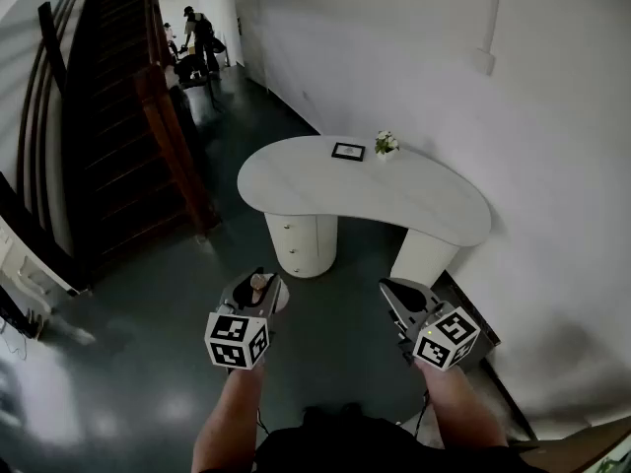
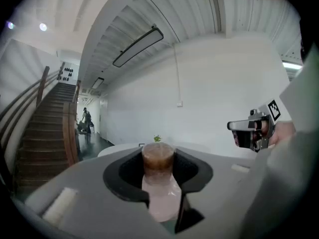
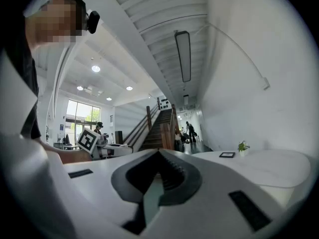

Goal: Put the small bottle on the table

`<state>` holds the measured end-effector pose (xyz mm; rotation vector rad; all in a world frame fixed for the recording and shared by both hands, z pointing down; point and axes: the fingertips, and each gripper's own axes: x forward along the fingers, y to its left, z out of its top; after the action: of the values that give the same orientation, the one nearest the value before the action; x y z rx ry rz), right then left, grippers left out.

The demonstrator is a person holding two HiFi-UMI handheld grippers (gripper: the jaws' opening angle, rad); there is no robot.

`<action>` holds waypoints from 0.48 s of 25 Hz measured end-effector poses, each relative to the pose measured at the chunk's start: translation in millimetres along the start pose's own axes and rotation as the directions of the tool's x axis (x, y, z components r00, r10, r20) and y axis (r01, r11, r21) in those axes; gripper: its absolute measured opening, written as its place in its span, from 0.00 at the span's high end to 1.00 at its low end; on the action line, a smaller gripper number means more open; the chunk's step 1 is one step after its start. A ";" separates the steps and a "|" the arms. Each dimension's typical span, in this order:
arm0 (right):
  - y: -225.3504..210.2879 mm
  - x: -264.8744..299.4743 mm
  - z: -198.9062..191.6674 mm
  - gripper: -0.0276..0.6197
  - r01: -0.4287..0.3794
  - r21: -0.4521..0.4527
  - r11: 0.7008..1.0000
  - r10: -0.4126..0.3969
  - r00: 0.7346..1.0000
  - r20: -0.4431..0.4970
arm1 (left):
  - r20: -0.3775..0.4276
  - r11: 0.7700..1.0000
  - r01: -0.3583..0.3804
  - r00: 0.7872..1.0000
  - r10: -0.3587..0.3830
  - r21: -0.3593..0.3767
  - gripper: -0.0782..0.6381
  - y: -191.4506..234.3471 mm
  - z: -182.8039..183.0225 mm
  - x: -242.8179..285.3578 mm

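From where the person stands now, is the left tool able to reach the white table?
Probably not yet: the left tool, holding the small bottle, is apart from the table across open floor.

A small black frame (image 1: 348,151) lies just beside a little potted plant (image 1: 385,144). A wooden staircase (image 1: 118,116) rises at left; a person (image 1: 201,37) stands far off.
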<state>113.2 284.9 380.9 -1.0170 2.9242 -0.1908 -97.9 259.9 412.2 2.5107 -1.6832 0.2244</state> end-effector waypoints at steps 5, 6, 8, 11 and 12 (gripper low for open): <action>2.2 6.4 -1.7 0.94 -0.005 -0.009 1.000 0.005 1.000 -0.007 | 0.003 1.000 -0.005 1.000 0.005 -0.002 0.70 2.8 2.5 4.0; 2.1 7.3 -2.3 0.94 -0.006 -0.011 1.000 0.006 1.000 -0.009 | 0.002 1.000 -0.008 1.000 0.008 -0.003 0.70 3.7 2.1 4.6; 2.1 9.5 -1.4 0.94 -0.010 -0.014 1.000 0.010 1.000 -0.008 | 0.001 1.000 -0.015 1.000 0.015 -0.007 0.70 5.4 1.8 5.4; 7.9 13.1 4.9 0.94 -0.026 -0.029 0.999 0.026 1.000 0.003 | 0.010 0.999 -0.027 1.000 0.028 -0.019 0.70 7.9 3.4 2.8; 10.3 14.4 7.6 0.94 -0.037 -0.038 0.999 0.037 0.999 0.006 | 0.014 0.999 -0.032 0.999 0.033 -0.023 0.70 8.6 4.3 2.0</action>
<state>96.2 283.2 372.0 -0.9656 2.9489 -0.1309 -104.8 254.1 408.5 2.4763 -1.7230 0.1895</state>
